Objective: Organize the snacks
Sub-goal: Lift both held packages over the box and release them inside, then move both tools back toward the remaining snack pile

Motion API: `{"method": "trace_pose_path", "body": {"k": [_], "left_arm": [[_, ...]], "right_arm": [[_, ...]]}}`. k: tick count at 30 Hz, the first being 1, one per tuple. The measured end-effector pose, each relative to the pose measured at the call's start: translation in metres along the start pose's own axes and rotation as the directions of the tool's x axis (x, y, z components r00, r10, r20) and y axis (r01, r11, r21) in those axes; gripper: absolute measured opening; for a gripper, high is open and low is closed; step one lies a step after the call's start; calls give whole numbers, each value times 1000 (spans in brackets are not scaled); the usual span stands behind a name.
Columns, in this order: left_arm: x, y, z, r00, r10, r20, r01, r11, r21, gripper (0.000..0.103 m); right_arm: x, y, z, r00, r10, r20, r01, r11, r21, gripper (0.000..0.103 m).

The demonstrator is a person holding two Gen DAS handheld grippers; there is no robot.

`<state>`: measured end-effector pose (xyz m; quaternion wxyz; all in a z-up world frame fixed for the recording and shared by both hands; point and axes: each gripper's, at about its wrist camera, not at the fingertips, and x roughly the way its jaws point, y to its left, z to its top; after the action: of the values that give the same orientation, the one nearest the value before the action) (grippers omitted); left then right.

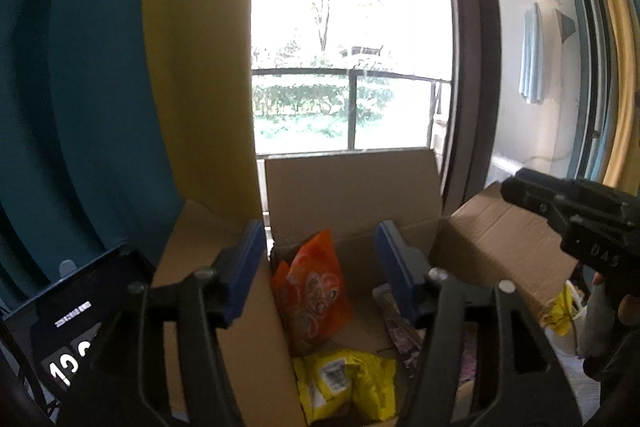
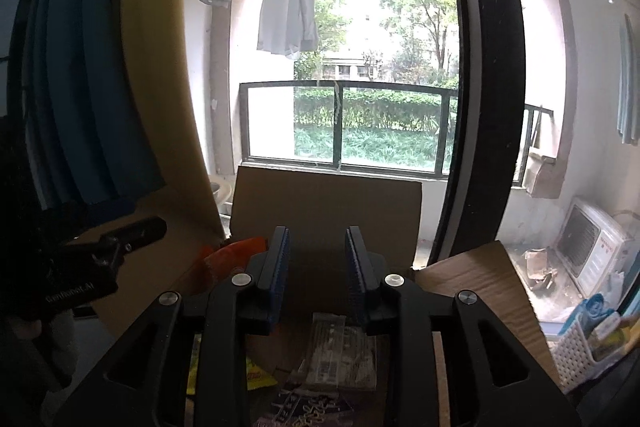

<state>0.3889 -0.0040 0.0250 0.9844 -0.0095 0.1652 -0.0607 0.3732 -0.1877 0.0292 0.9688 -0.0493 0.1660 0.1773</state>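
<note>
The cardboard box (image 1: 352, 195) stands open in front of both grippers, its flaps spread outward, before a big window. Inside it, the orange snack bag (image 1: 316, 291) leans upright against the left inner wall, its long axis running up and down. The yellow snack bag (image 1: 344, 383) lies flat and crumpled on the box floor, nearer to the camera. A dark printed packet (image 1: 400, 327) lies to the right of them; in the right wrist view the same kind of packet (image 2: 340, 355) rests on the floor just below the fingers.

The left gripper (image 1: 320, 267) hangs above the box, and the orange snack bag is directly ahead and slightly below, between the lines of its two fingers. Its jaws stand moderately apart and hold nothing; the pads touch no bag. The right gripper (image 2: 318, 267) is also over the box, more to the right side, with a narrower gap between its jaws, and this gap is empty too.

The left gripper seems the nearer one to the orange and yellow bags, the right one to the dark packet, although the fisheye bending makes depth hard to judge. All snacks visible here are already inside the box.
</note>
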Motion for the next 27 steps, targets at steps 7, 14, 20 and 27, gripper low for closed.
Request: {"method": "trace_pose_path", "body": {"k": [7, 14, 20, 27], "left_arm": [[-51, -9, 0, 999, -27, 39, 27, 1000, 5, 68], [-97, -20, -7, 995, -69, 77, 68, 998, 17, 69], [-130, -27, -13, 991, -90, 100, 89, 996, 19, 70], [-152, -31, -35, 989, -122, 81, 121, 992, 19, 71]], "right_arm": [[-41, 12, 3, 1000, -2, 20, 2, 1000, -16, 30], [-78, 22, -1, 1000, -6, 26, 6, 1000, -14, 30], [-105, 27, -11, 1000, -3, 22, 3, 1000, 1, 39], [-127, 32, -37, 1000, -1, -19, 1, 1000, 18, 45]]}}
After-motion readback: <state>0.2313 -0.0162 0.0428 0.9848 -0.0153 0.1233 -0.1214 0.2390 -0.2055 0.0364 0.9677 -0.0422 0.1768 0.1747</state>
